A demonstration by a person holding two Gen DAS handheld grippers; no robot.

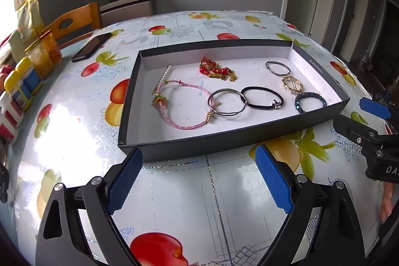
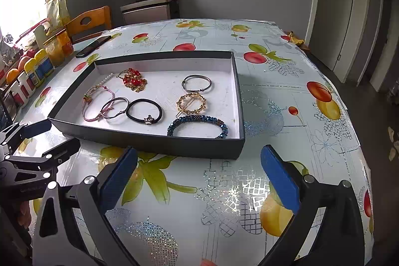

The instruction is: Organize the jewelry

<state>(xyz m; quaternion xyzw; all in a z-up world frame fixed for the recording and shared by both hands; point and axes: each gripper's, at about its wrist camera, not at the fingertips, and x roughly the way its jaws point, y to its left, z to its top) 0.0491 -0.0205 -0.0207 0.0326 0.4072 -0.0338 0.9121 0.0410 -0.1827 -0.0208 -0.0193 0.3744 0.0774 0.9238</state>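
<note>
A shallow black tray [image 1: 224, 143] [image 2: 149, 142] with a white floor lies on the fruit-print table. In it lie a pink cord bracelet [image 1: 185, 126] [image 2: 86, 112], a silver bangle [image 1: 225, 114] [image 2: 113, 116], a black hair tie [image 1: 264, 97] [image 2: 144, 120], a blue beaded bracelet [image 1: 310, 95] [image 2: 197, 119], a gold ring brooch [image 1: 292, 84] [image 2: 190, 103], a second silver bangle [image 1: 277, 67] [image 2: 197, 84], a red bead and gold chain piece [image 1: 217, 70] [image 2: 132, 80] and a pearl strip [image 1: 166, 74] [image 2: 107, 78]. My left gripper [image 1: 199, 161] is open and empty before the tray's near wall. My right gripper [image 2: 198, 163] is open and empty near the tray's near right corner.
A black phone [image 1: 91, 46] [image 2: 93, 46], jars [image 1: 42, 59] [image 2: 58, 47] and bottles [image 2: 37, 69] stand along the table's left side by a wooden chair [image 1: 74, 21] [image 2: 89, 21]. The right gripper shows at the right edge of the left wrist view [image 1: 369, 131].
</note>
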